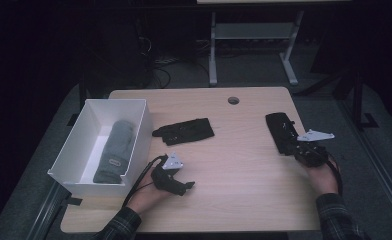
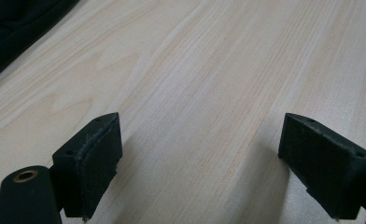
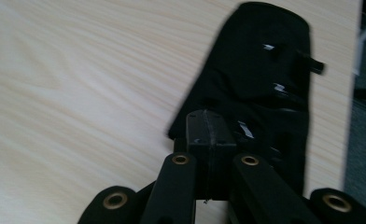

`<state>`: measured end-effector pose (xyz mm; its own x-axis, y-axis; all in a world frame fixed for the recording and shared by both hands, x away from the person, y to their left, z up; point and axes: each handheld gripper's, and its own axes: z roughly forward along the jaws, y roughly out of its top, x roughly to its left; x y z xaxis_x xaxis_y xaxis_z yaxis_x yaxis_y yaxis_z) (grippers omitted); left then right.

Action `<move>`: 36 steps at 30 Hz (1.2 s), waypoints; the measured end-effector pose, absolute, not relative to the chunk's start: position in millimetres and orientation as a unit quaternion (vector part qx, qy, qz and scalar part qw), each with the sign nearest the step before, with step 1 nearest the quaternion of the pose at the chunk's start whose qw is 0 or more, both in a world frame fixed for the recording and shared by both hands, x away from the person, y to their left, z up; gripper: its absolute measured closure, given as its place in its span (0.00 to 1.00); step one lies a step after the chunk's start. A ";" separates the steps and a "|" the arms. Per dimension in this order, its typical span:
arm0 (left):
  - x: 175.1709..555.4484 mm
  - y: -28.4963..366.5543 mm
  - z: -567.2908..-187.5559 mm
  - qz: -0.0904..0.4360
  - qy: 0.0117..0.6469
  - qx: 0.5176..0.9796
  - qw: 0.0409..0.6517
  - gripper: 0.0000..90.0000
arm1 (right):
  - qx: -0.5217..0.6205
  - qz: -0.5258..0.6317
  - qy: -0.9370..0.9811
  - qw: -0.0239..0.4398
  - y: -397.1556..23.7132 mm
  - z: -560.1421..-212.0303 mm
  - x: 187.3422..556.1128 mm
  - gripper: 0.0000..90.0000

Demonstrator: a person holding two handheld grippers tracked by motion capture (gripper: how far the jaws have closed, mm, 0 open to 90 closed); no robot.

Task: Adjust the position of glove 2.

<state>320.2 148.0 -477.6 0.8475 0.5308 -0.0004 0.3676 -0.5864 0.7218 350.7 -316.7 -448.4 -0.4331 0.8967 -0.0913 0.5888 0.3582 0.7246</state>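
Observation:
A black fabric piece [image 1: 280,129] with small white tags [image 3: 260,70] lies near the table's right edge. My right gripper [image 1: 298,148] [image 3: 208,127] is shut, its jaws pressed together on the near edge of that piece. A second black fabric piece [image 1: 184,131] lies at the table's middle, and its dark corner [image 2: 13,28] shows at the top left of the left gripper view. My left gripper [image 1: 184,186] [image 2: 204,140] rests low over bare wood at the front left, jaws wide apart with nothing between them.
A white open box [image 1: 140,131] stands at the left with a rolled grey cloth [image 1: 115,150] inside. A round cable hole [image 1: 233,100] sits near the table's far edge. Beyond the table stands a white metal frame [image 1: 254,35].

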 end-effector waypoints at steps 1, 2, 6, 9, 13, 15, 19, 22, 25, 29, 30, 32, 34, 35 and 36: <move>320.2 148.0 -477.6 0.109 0.254 0.884 0.377 0.14 | 0.479 0.310 0.783 0.248 -321.1 -448.8 350.9 1.00; 320.2 148.0 -477.6 0.109 0.254 0.884 0.377 0.14 | 0.484 0.308 0.780 0.250 -325.5 -449.4 351.1 1.00; 320.2 147.8 -477.4 0.109 0.255 0.884 0.376 0.14 | 0.506 0.298 0.768 0.254 -339.9 -453.1 352.2 1.00; 320.2 147.8 -477.5 0.109 0.255 0.884 0.376 0.14 | 0.512 0.285 0.772 0.247 -344.5 -458.4 353.5 1.00; 320.6 147.5 -477.4 0.110 0.255 0.884 0.375 0.14 | 0.514 0.276 0.777 0.237 -345.4 -464.3 355.4 1.00; 320.6 147.4 -477.5 0.111 0.256 0.884 0.376 0.14 | 0.517 0.276 0.776 0.232 -345.2 -466.2 355.6 1.00; 320.5 147.4 -477.4 0.111 0.256 0.884 0.376 0.14 | 0.515 0.276 0.780 0.223 -343.4 -466.2 354.8 1.00; 320.6 147.4 -477.4 0.111 0.256 0.884 0.375 0.14 | 0.507 0.281 0.787 0.211 -340.2 -465.5 353.9 1.00; 320.9 147.1 -477.4 0.111 0.259 0.883 0.375 0.14 | 0.494 0.283 0.797 0.200 -332.8 -464.3 352.4 1.00; 321.0 146.8 -477.6 0.112 0.260 0.882 0.376 0.14 | 0.472 0.291 0.812 0.182 -318.5 -463.2 348.9 1.00; 321.0 146.8 -477.6 0.111 0.260 0.882 0.376 0.14 | 0.462 0.292 0.818 0.180 -314.9 -463.1 348.3 1.00; 321.0 146.8 -477.6 0.111 0.260 0.882 0.376 0.14 | 0.450 0.293 0.826 0.172 -307.4 -462.3 346.7 1.00; 321.0 146.7 -477.6 0.111 0.261 0.882 0.376 0.14 | 0.440 0.298 0.831 0.162 -301.0 -462.1 345.3 1.00; 321.1 146.7 -477.6 0.112 0.261 0.882 0.376 0.14 | 0.435 0.303 0.833 0.156 -297.7 -462.2 344.4 1.00; 321.2 146.6 -477.6 0.112 0.262 0.882 0.376 0.14 | 0.429 0.304 0.837 0.151 -294.6 -461.9 343.5 1.00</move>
<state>321.2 146.6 -477.6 0.8383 0.5452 0.0004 0.3775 -0.5810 0.7210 343.5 -294.6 -461.9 -0.5860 0.8102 0.0087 0.6264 0.4462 0.6392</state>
